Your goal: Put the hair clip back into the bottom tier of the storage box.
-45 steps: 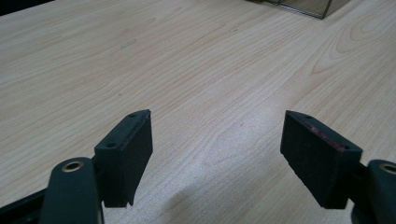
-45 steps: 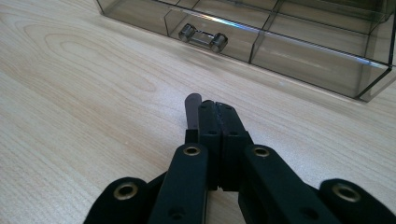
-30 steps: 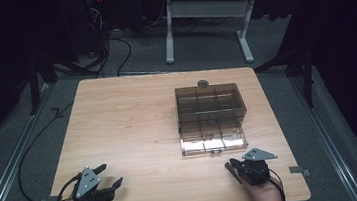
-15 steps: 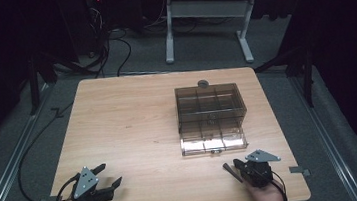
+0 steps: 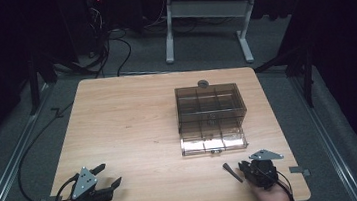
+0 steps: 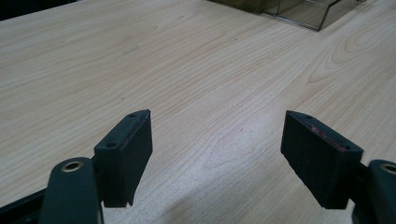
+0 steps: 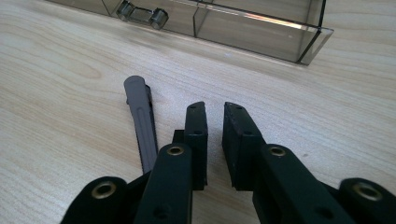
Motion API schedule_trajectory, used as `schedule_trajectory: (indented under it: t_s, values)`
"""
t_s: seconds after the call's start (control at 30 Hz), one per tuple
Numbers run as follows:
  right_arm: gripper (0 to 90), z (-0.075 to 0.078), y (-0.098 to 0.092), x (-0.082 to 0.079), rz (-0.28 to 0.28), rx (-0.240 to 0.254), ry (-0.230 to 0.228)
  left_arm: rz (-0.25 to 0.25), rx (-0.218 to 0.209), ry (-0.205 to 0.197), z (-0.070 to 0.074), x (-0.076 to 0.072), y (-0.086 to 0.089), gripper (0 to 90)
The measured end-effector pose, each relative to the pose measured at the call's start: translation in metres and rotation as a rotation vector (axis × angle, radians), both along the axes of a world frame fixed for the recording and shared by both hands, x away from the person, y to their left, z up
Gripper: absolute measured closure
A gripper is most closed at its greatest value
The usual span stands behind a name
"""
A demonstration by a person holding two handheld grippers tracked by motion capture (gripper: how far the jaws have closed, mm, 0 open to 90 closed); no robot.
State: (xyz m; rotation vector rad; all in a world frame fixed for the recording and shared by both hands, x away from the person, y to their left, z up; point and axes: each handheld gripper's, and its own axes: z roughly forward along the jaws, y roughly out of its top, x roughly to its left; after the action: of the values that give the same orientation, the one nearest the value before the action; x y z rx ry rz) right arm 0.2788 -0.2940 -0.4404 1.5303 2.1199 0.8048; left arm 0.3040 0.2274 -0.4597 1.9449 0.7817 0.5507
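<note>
While the clear box (image 5: pixel 211 119) sits ahead of both grippers on the counter (image 5: pixel 128 121), a grey stick (image 5: pixel 232 172) lies loose just left of the right gripper (image 5: pixel 246 166); it looks freshly released.

Spread wide, the left gripper (image 6: pixel 217 140) holds nothing.

The right gripper's jaws, just opening, stand slightly apart, empty, the stick (image 7: pixel 142 121) beside them.

Light wood-grain counter (image 5: pixel 129 131) on grey floor. Directly on it: clear brown compartment box (image 5: pixel 211 118) right of centre, lid open toward the near edge; small dark round piece (image 5: pixel 203 83) just behind the box; grey clip (image 5: pixel 232 172) near the front right edge.
</note>
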Motion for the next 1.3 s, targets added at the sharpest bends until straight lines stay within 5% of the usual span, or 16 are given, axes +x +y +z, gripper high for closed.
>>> schedule_trajectory:
  t_s: [0.23, 0.47, 0.9, 1.3]
  values:
    - [78.8, 0.01, 0.001, 0.004, 0.004, -0.016, 0.051, -0.006, 0.003, 0.002, 0.0, 0.0, 0.0, 25.3]
    - [78.3, 0.016, -0.002, 0.014, 0.021, -0.06, 0.167, -0.007, 0.008, 0.002, 0.0, -0.001, 0.0, 25.3]
    - [75.8, 0.031, -0.002, 0.02, 0.026, -0.073, 0.204, -0.01, 0.017, 0.007, 0.0, 0.0, -0.002, 25.2]
    - [70.5, 0.041, 0.004, 0.027, 0.102, -0.119, 0.305, -0.009, 0.01, 0.004, 0.0, -0.001, -0.001, 25.1]
